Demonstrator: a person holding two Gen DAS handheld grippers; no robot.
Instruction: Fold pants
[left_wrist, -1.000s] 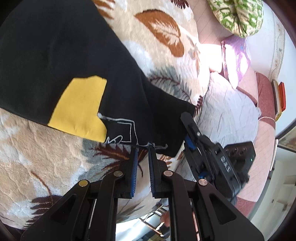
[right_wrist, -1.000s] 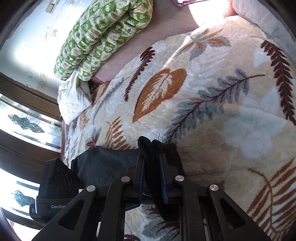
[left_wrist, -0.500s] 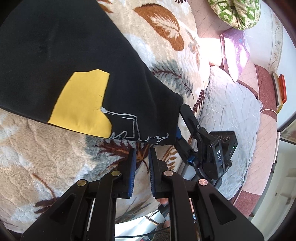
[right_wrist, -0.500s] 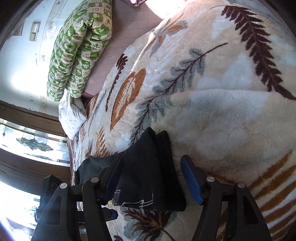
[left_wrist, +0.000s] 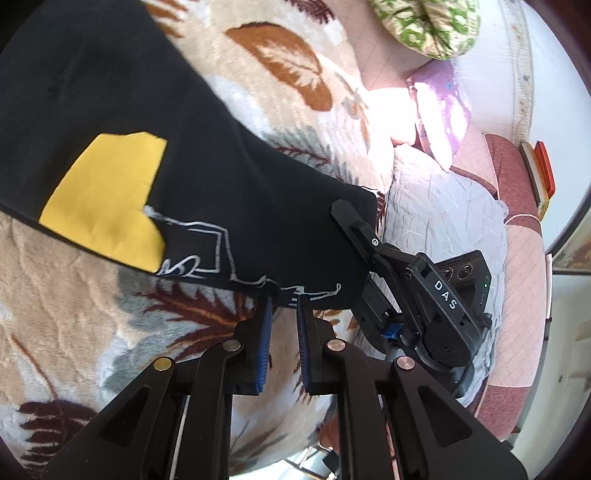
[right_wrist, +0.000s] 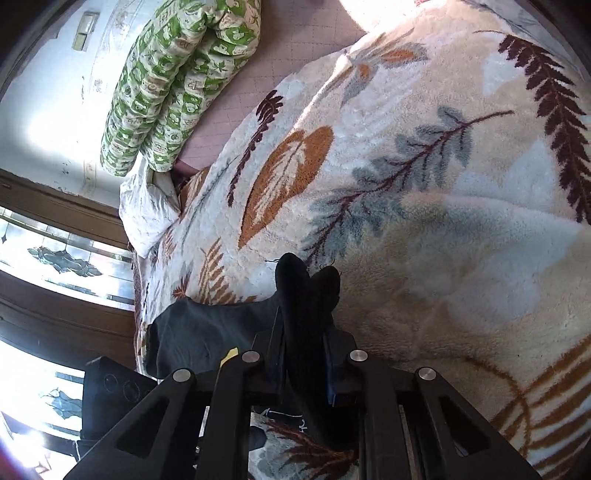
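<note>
Black pants (left_wrist: 184, 147) with a yellow patch (left_wrist: 107, 199) and a white line drawing lie on a leaf-patterned blanket (left_wrist: 74, 332). My left gripper (left_wrist: 282, 306) is shut, with its tips right at the pants' hem. No cloth shows between its blue pads (left_wrist: 264, 339). My right gripper (left_wrist: 360, 251) is at the hem's right corner. In the right wrist view its jaws are closing on a bunched corner of the pants (right_wrist: 306, 291). This cloth fills the gap between the fingers of the right gripper (right_wrist: 306, 328) and sticks up past them.
A rolled green patterned quilt (right_wrist: 177, 85) lies at the far edge of the bed by the wall. A purple pillow (left_wrist: 439, 110) and a grey-white quilted cover (left_wrist: 443, 221) lie right of the blanket. A dark-framed window (right_wrist: 55, 258) is close on the left.
The right jaws stood wide around the pants' corner half a second ago and have closed on it. The left gripper, off the hem then, is back at its edge.
</note>
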